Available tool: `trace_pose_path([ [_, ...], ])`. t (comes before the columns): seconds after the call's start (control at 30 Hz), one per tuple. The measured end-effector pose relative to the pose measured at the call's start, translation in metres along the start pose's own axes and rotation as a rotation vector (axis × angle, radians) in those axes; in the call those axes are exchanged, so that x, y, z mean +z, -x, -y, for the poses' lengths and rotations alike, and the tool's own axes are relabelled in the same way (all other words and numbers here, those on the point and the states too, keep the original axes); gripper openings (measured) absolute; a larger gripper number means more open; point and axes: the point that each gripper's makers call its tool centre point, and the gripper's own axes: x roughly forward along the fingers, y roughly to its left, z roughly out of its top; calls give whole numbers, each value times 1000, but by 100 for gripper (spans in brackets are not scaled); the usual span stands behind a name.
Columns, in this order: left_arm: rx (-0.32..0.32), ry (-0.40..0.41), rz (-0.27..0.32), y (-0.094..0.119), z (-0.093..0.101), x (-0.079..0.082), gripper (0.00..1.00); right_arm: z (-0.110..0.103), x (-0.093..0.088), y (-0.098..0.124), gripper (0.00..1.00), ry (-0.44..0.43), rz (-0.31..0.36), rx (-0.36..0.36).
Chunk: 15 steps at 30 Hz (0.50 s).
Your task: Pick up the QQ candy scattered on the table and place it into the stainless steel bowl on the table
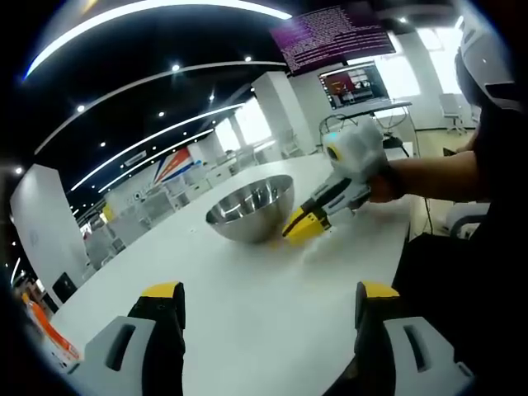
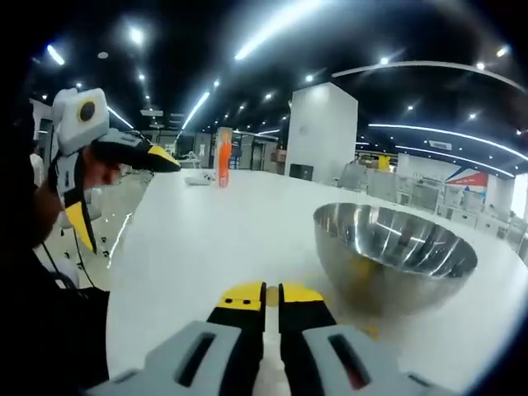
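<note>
Beside the steel bowl [image 2: 394, 252], right gripper [image 2: 264, 294] jaws are closed, perhaps pinching candy; left gripper [image 1: 262, 301] waits open.

- Left gripper [image 1: 270, 304]: in the left gripper view its two yellow-tipped jaws stand wide apart, nothing between them. In the right gripper view it shows at the left edge [image 2: 157, 158], held up by a hand [image 2: 97, 173].
- Right gripper [image 2: 264, 297]: in the right gripper view its jaws are pressed close together, only a thin slit between the yellow tips. In the left gripper view it comes in from the right [image 1: 304, 223], angled down, tips low.
- A hand [image 1: 381, 188] and bare forearm hold it from the right.
</note>
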Motion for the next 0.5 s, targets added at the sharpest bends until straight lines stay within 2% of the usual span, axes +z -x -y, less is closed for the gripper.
trace_pose_path([
  [0.27,0,1,0,-1,1,0,86,-14,60,21,6,56,123,8],
  [0.5,0,3,1,0,2,0,86,-25,94,35,7,85,194,19],
])
